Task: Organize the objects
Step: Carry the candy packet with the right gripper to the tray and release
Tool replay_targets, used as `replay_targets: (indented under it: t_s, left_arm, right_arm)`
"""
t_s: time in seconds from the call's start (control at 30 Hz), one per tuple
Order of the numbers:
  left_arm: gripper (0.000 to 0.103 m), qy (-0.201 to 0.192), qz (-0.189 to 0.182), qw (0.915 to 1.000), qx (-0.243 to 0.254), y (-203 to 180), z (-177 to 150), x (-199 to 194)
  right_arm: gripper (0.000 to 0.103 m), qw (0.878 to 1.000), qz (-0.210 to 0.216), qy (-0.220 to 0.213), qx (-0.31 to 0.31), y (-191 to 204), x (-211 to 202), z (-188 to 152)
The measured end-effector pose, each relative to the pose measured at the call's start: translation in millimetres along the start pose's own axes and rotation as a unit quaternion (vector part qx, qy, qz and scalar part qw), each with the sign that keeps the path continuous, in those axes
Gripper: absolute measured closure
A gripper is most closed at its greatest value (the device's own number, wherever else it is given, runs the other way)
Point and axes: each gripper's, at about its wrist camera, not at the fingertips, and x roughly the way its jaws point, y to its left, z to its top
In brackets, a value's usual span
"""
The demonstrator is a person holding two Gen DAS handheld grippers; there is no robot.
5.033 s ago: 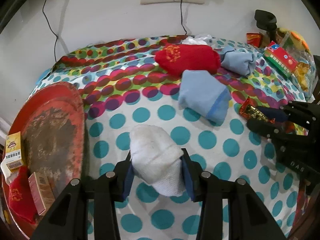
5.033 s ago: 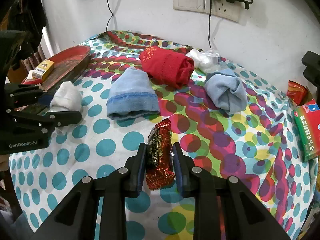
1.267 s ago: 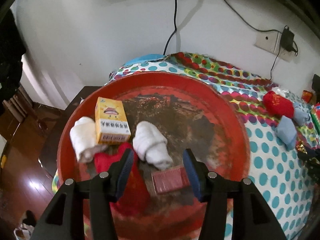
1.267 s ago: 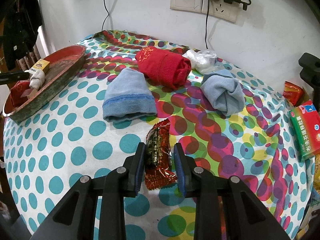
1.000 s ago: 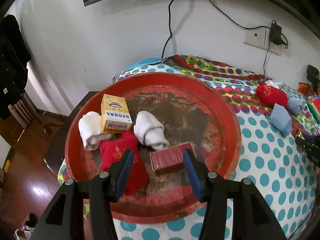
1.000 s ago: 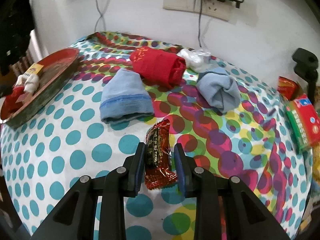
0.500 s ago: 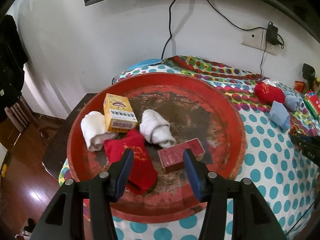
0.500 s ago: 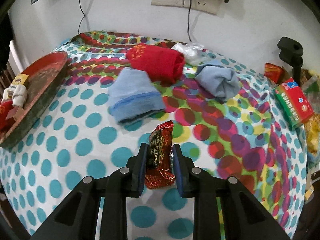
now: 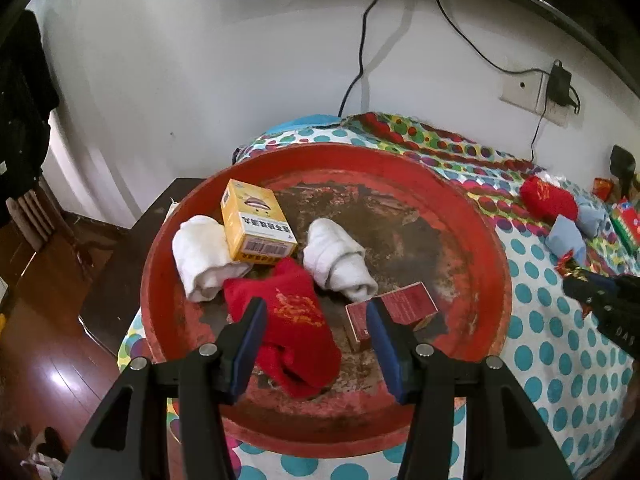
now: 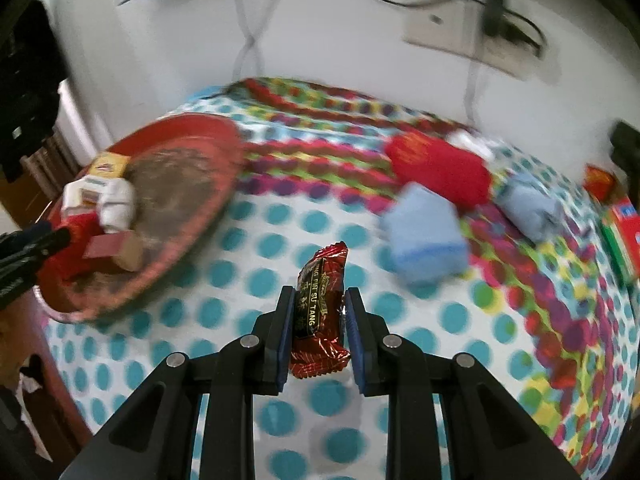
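**Candy pinched, tray next**

My right claw [image 10: 316, 330] is clamped on the candy [image 10: 319, 312], lifted clear of the dotted cloth [image 10: 256, 280] so I can carry it across, I judge, to the tray [image 10: 208, 200]. My left claw [image 9: 316, 342] hangs wide and empty above that tray [image 9: 472, 216], where socks [image 9: 338, 260] and boxes [image 9: 256, 220] are gathered. The blue sock [image 10: 424, 234] and red roll [image 10: 440, 170] lie on the cloth unsorted.

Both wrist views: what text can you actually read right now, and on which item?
"NG PIN SU TANG": dark label of the red snack packet clamped in the right gripper.
"DAS": partial lettering on the right gripper's body, seen from the left wrist.
Yellow box in the red tray: characters and barcode, too small to read.
Dark red box: print unreadable.
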Motion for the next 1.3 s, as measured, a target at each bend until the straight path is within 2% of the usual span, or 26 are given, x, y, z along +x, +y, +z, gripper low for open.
replay_targets:
  t_s: [0.27,0.43,1.0,1.3]
  left_arm:
    - [0.05,0.008,0.002,0.9999,-0.009,7.6,0.3,3.0]
    - [0.05,0.012,-0.003,0.9997,-0.023,15.6,0.3,5.1]
    - [0.05,0.018,0.0,0.9977,-0.065,47.0,4.2,9.8]
    - [0.05,0.02,-0.007,0.9965,-0.081,53.3,4.9,9.9]
  right_arm:
    - [0.08,0.999,0.031,-0.007,-0.041,59.2,9.4,28.6]
    - [0.08,0.997,0.042,0.001,-0.059,83.1,19.7,40.8]
    - [0.08,0.994,0.069,0.022,-0.087,146.7,63.0,66.4]
    - [0.077,0.992,0.071,0.033,-0.096,155.8,79.8,68.0]
